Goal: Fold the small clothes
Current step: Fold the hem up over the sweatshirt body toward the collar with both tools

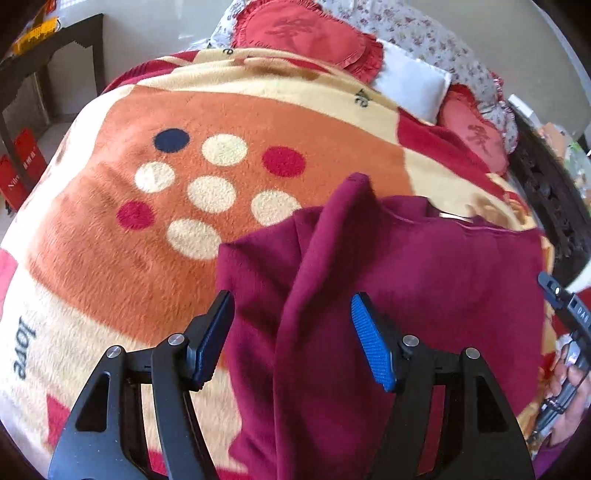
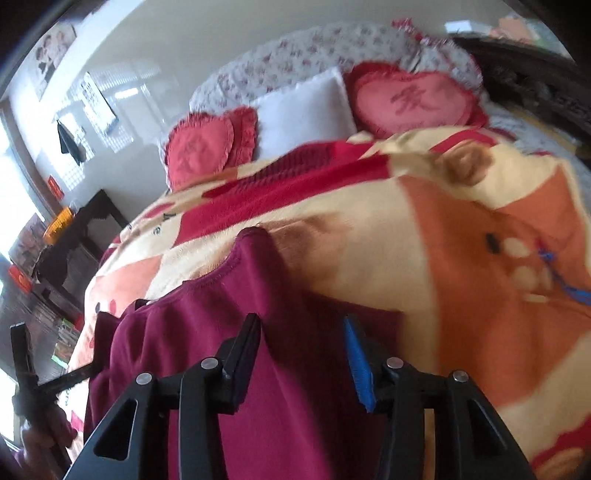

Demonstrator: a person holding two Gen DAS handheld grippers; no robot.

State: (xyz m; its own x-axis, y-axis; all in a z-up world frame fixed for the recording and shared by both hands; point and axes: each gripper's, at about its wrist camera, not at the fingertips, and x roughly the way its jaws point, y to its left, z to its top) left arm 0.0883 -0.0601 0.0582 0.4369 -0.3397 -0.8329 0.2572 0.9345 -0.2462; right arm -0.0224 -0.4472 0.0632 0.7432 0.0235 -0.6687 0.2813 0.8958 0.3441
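Below both grippers — left gripper (image 1: 291, 339), right gripper (image 2: 301, 363) — maroon garment (image 1: 406, 280), spread fingers

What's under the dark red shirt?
The shirt lies on a fuzzy blanket with dots on the bed. Anything directly beneath the shirt is covered and cannot be seen.

A maroon garment (image 1: 388, 295) is lying rumpled on a patterned blanket (image 1: 129, 240), a raised fold running up its middle. The left gripper (image 1: 291, 339) is hovering over it with jaws spread wide, the fold sitting between the fingers. Red heart cushions (image 1: 306, 33) and a white pillow (image 1: 413, 86) are resting at the bed's far end. The right gripper (image 1: 565, 310) is showing at the right edge.
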